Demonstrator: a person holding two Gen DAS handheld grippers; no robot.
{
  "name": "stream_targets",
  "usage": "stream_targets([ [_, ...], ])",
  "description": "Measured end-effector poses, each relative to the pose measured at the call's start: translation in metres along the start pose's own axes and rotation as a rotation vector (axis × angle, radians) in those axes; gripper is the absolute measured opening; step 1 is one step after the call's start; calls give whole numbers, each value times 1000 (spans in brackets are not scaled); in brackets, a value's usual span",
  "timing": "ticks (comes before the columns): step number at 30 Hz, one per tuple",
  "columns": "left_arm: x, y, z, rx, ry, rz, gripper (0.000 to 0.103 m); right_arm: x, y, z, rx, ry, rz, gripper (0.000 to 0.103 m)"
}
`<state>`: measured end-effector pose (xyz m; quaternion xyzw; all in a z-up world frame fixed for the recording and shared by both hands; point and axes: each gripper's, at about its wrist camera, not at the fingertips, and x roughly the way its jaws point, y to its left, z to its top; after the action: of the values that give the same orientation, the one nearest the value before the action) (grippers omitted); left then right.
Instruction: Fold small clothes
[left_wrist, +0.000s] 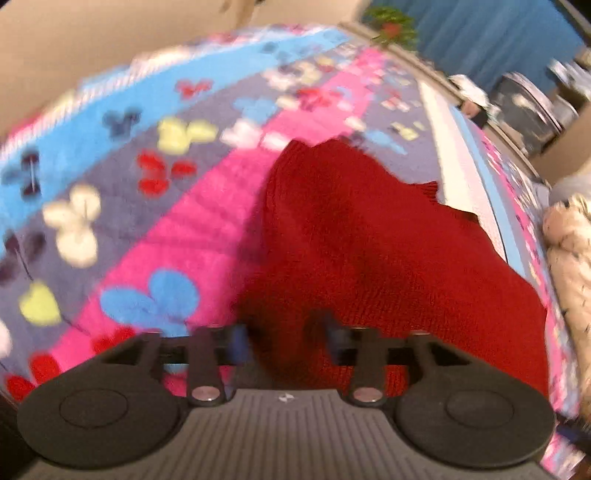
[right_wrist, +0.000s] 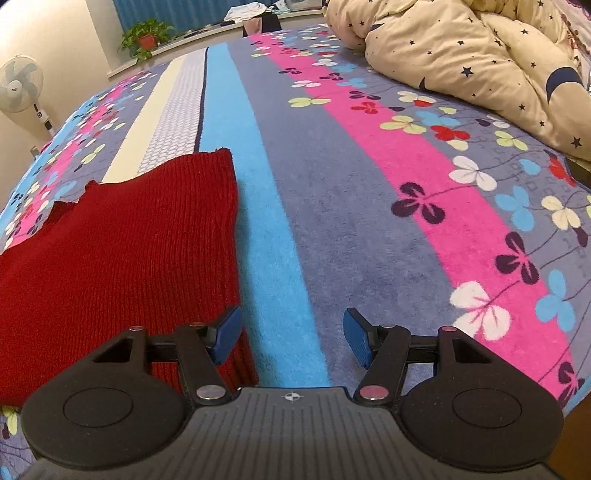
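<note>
- Red knitted garment (left_wrist: 369, 258) spread on a bed under a plush striped blanket (left_wrist: 207, 221) in grey, pink and blue with a clover-leaf print.
- In the left wrist view: garment filling the centre and lower right of the frame, a notched edge toward the upper right, its fabric reaching down to the gripper at the bottom edge. Whole view blurred.
- Left gripper (left_wrist: 282, 338) at bottom centre, blue-padded fingers (left_wrist: 334, 341) apart with red knit lying in the gap between them; pads not seen pressing on the cloth, so spread rather than pinching, though blur leaves contact hard to judge.
- In the right wrist view: same garment (right_wrist: 122, 258) at left and lower left, ribbed hem running along its right edge, beside the blanket's bright blue stripe.
- Right gripper (right_wrist: 291, 338) at bottom centre, blue fingers (right_wrist: 356, 338) spread wide, nothing between them but bare blanket; left pad just at the garment's hem edge, touching or not cannot be told.
- Cream quilt with dark stars and moons (right_wrist: 461, 55) bunched at upper right of the right wrist view, on the bed, well apart from the garment.
- Potted green plant in a red pot (right_wrist: 146, 37) on a ledge at upper left, before a blue curtain (right_wrist: 155, 11).
- White standing fan (right_wrist: 20, 85) at the far left edge, beside the bed.
</note>
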<state>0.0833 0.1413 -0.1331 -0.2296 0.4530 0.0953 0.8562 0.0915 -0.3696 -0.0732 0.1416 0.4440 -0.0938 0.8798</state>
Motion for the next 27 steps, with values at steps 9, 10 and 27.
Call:
stream_targets([
  [9,6,6,0,-45,16,5,25,-6,-7,6,19,-19,19,63],
  [10,2,-2,-1,-16,-2,21,22,-7,-9,7,27,-28,17,63],
  [27,-45,-309,-132,844,-321,-175,16,-41,-58,20,228,-317,-112,20],
])
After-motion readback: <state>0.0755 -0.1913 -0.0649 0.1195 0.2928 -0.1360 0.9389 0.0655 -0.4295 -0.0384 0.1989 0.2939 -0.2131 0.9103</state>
